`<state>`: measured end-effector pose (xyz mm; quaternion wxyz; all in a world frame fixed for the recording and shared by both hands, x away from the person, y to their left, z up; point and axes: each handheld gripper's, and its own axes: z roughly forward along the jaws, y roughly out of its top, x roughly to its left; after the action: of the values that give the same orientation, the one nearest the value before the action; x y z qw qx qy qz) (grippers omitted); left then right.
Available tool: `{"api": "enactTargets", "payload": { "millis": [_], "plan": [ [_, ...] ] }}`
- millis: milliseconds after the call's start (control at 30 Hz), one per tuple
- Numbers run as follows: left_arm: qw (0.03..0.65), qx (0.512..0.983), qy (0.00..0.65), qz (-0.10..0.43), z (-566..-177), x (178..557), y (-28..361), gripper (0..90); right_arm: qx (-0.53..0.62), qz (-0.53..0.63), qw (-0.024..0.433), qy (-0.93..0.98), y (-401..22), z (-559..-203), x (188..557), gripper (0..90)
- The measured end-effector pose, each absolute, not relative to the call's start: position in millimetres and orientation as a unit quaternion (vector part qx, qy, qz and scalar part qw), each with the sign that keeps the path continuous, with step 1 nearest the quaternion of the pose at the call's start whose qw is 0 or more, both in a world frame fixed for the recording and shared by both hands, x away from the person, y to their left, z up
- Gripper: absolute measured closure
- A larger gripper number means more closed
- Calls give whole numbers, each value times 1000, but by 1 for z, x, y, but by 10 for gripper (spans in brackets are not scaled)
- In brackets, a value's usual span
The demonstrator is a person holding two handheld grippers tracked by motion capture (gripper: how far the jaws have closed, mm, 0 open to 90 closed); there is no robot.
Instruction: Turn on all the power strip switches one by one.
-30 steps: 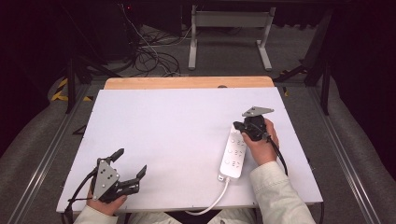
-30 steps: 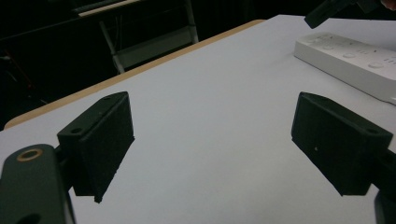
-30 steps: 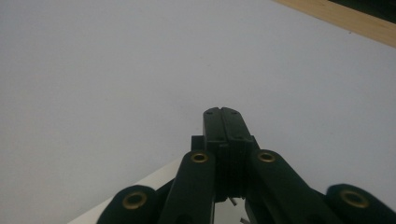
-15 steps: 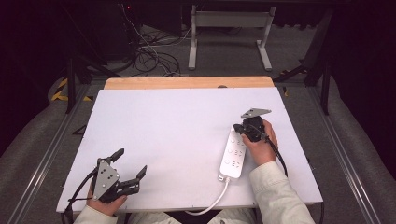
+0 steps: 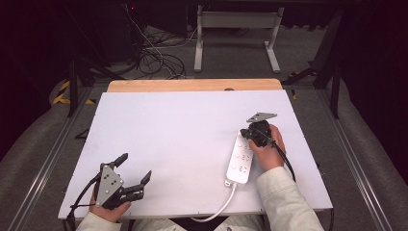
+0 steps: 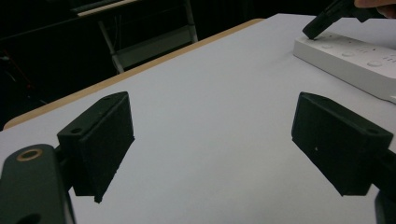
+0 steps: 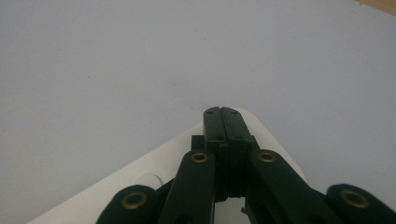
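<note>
A white power strip [image 5: 239, 159] lies on the right part of the white table [image 5: 183, 125], its long side running away from me. My right gripper [image 5: 245, 132] is shut, and its joined tips rest on the strip's far end. In the right gripper view the shut jaws [image 7: 222, 112] point down over the strip's rounded corner [image 7: 159, 158]. My left gripper [image 5: 135, 166] rests near the front left edge, open with nothing between its jaws. The left gripper view shows its wide gap [image 6: 219, 140], with the strip [image 6: 355, 58] and the right gripper's tip [image 6: 312, 33] farther off.
The strip's white cable [image 5: 221, 211] curls off the table's front edge. A wooden strip [image 5: 192, 85] borders the far edge. Beyond it, on the floor, lie tangled cables [image 5: 154, 57] and a metal frame [image 5: 235, 29].
</note>
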<state>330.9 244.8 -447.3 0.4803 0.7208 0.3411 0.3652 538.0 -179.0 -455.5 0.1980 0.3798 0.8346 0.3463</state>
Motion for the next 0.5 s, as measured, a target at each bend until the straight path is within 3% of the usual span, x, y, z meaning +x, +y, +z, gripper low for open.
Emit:
{"api": "enactTargets", "payload": {
  "millis": [500],
  "plan": [
    [479, 721, 340, 367, -447, 331, 245, 133, 390, 346, 191, 832, -178, -458, 541, 900]
  ]
}}
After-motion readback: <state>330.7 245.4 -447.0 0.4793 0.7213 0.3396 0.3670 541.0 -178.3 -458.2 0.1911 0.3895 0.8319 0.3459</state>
